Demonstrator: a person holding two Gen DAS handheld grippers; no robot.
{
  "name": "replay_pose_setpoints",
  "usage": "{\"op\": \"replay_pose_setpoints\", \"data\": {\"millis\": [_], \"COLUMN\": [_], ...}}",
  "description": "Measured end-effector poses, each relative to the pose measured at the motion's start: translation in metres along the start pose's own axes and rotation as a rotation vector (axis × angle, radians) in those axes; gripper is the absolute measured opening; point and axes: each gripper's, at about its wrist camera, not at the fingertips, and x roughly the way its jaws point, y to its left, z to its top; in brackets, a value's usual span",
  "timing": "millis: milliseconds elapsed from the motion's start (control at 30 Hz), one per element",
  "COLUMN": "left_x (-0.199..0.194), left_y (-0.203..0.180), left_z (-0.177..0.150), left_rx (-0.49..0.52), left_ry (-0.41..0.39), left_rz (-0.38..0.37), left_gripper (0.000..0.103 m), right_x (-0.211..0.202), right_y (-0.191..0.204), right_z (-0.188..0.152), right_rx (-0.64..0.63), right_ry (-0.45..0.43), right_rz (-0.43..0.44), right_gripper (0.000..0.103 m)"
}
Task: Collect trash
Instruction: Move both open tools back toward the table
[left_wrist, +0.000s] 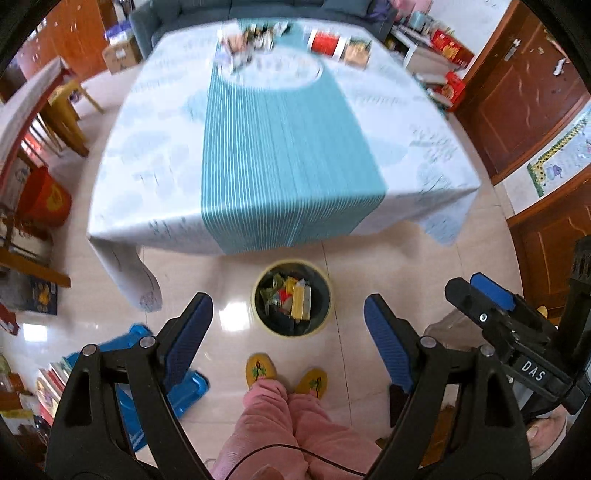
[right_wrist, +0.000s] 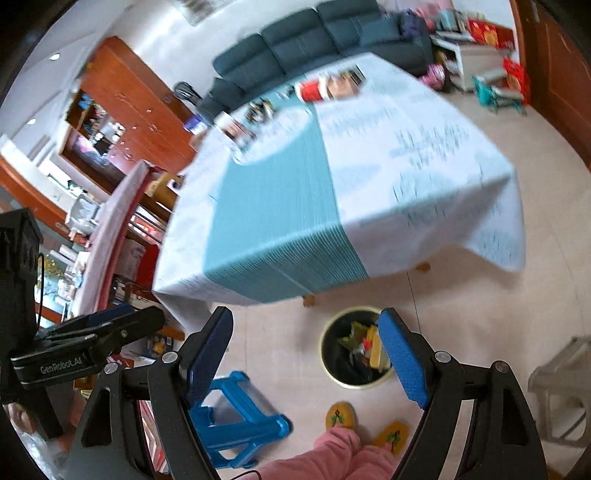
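Trash (left_wrist: 295, 301) fills the yellow-rimmed bin (left_wrist: 266, 325) near the table (left_wrist: 424, 155); my left gripper (left_wrist: 288, 332) and right gripper (right_wrist: 306, 356) (both empty) gape wide above it.

Round yellow-rimmed bin (left_wrist: 291, 302) on the tiled floor just before the near edge of the cloth-covered table (left_wrist: 280, 147), holding mixed wrappers and packets (left_wrist: 295, 299); two yellow slippers (left_wrist: 286, 374) nearer than the bin, pink trouser legs (left_wrist: 280, 432) above them. Blue plastic step stool (right_wrist: 240, 417) lying left of the slippers. At the table's far edge, a cluster of small packets and boxes (left_wrist: 295, 42), with a dark upholstered sofa (right_wrist: 314, 40) behind.
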Motion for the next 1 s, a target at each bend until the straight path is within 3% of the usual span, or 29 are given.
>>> {"op": "replay_pose_setpoints", "data": {"millis": [233,567,833,1000], "left_x": [-0.061,-0.115,-0.085,-0.037], "left_y": [-0.014,-0.018,0.012,0.053], "left_z": [0.023,0.054,0.121,0.196], "left_rx": [0.021,0.031,0.022,0.022], "left_ry": [-0.119,-0.238,-0.218,-0.185], "left_rz": [0.026,0.050,-0.007,-0.043], "left_gripper": [0.082,0.082,0.082,0.082], "right_x": [-0.039,-0.045,0.016,0.081], "right_y": [0.023,0.047,0.064,0.071], "right_z": [0.030,0.077,0.140,0.193], "right_rx": [-0.103,-0.156,-0.164,-0.089], "right_ry": [-0.075,-0.138,-0.131,-0.113], "right_rz": [0.038,0.081,0.000,-0.037], "right_gripper": [0.082,0.082,0.082,0.081]}}
